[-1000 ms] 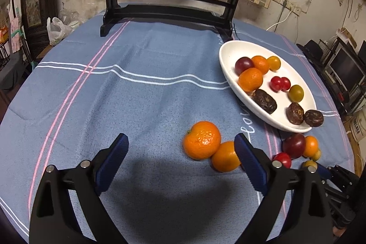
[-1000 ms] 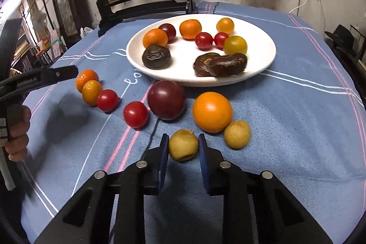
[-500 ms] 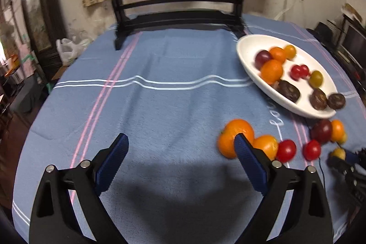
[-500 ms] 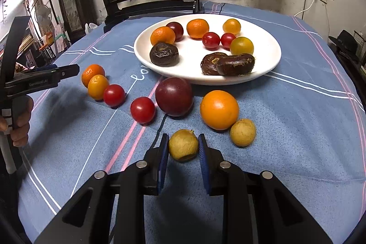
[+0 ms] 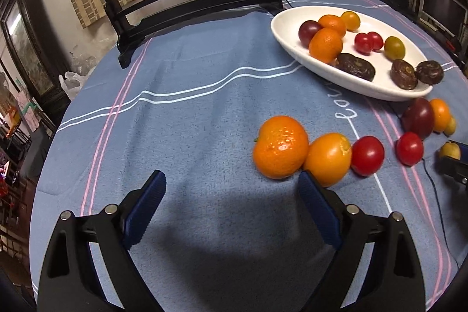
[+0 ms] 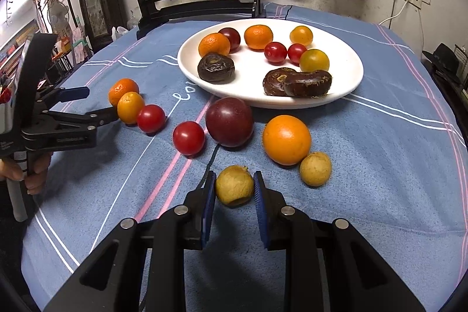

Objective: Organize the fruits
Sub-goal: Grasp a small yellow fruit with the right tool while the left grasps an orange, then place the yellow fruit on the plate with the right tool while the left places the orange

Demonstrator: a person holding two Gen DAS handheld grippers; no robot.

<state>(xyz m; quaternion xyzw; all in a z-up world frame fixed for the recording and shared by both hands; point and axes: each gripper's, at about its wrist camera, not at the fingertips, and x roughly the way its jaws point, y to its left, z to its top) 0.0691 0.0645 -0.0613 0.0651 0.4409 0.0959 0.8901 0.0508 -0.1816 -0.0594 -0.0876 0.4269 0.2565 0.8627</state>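
Since a second ago the left gripper (image 5: 231, 189) has sunk toward the cloth and rolled, so in its own view the white plate (image 5: 345, 78) now tilts up at the right instead of lying across the upper right. Its blue pads (image 5: 146, 203) stand wide apart and are closing a little, with only bare blue tablecloth (image 5: 181, 113) between them. Just past the right pad lies the bumpy mandarin (image 5: 280, 146), touching a smoother orange kumquat (image 5: 327, 158), which in turn touches a red cherry tomato (image 5: 367, 155). A second ago the tomato by the kumquat could not be seen here. Farther right a second red tomato (image 5: 409, 148) and a dark plum (image 5: 418, 117) lie on the cloth below the plate rim.

From the right wrist, little has changed. The right gripper (image 6: 234, 192) is clamped on a yellow-brown longan (image 6: 234, 184), pads pressing both its sides, low over the cloth as before. A second longan (image 6: 315, 168) lies just beside a loose orange (image 6: 286, 139), the two touching. At the left edge the left gripper (image 6: 87, 104) has come in closer to the mandarin (image 6: 122, 89), one finger above it and one reaching the kumquat (image 6: 130, 107), whereas earlier it stood well clear of them. A person's hand (image 6: 29, 174) grips its handle. The plate (image 6: 348, 84) holds mandarins, tomatoes, a plum and dark wrinkled fruit, unchanged.
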